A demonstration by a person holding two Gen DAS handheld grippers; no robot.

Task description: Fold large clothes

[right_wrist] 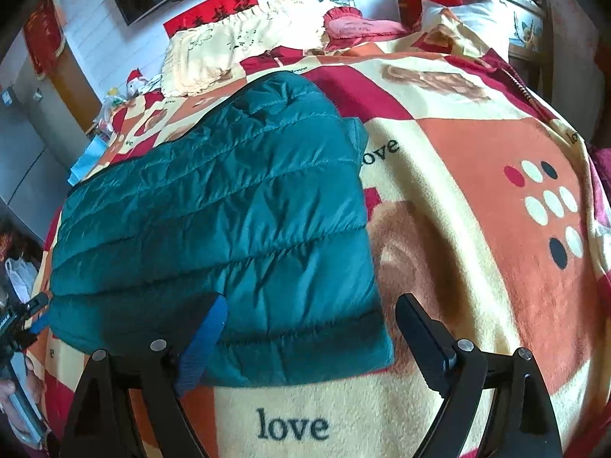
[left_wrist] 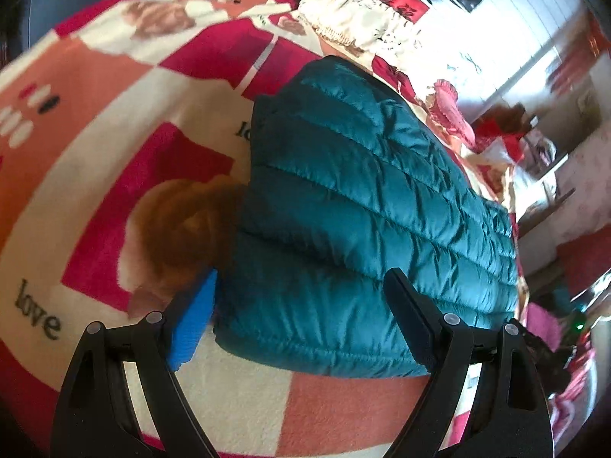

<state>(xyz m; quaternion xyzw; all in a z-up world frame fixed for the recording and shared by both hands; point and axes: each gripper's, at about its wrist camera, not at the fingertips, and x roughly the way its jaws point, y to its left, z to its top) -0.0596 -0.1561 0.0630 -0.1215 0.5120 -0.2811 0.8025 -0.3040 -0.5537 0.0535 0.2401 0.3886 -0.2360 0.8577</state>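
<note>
Evidently the teal puffer jacket [right_wrist: 214, 221] lies already doubled into a compact rectangle on the patterned blanket [right_wrist: 477, 198] of the bed — flat, so a fold holds. Both the left gripper [left_wrist: 301, 324] and the right gripper [right_wrist: 309, 332] hang over its near edge with jaws spread and empty, grasping nothing — probably lined up to take the hem.

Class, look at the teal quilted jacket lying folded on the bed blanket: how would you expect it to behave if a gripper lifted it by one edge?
The teal jacket would probably flop and unfold, since its padded panels crease softly. Its shiny shell looks slippery, so the layers may slide apart. Puffy quilting suggests it is light for its bulk.
</note>
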